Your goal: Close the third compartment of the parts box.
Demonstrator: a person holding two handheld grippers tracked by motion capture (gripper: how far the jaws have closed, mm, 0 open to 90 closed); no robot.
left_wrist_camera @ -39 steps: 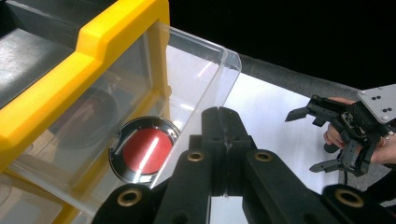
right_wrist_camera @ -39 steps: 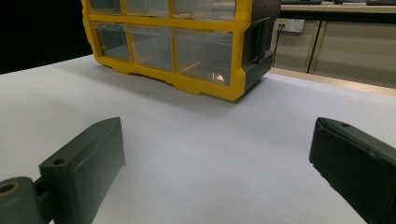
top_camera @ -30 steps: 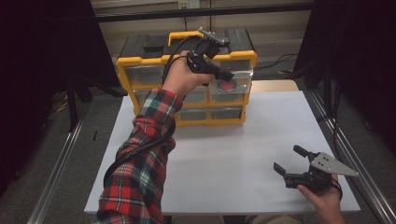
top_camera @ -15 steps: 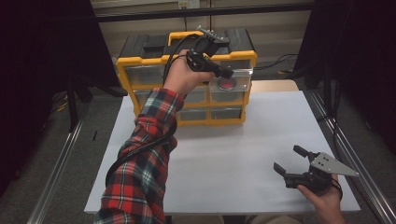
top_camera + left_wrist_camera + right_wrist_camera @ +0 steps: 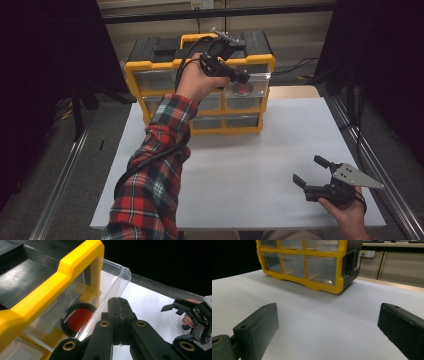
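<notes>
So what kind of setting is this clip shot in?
Probably a lab or workshop data-collection bench: a white table fenced by dark curtains, a yellow parts-drawer cabinet, wall outlets behind.

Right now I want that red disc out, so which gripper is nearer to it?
Left. The left gripper is at the open drawer holding the red disc; the right gripper rests near the table's front edge.

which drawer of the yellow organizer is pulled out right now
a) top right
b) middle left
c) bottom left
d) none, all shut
a: in the high view the top right drawer juts forward from the yellow organizer with a red round thing inside, and the left gripper has its jaws pressed together at that drawer's clear front wall.
</notes>
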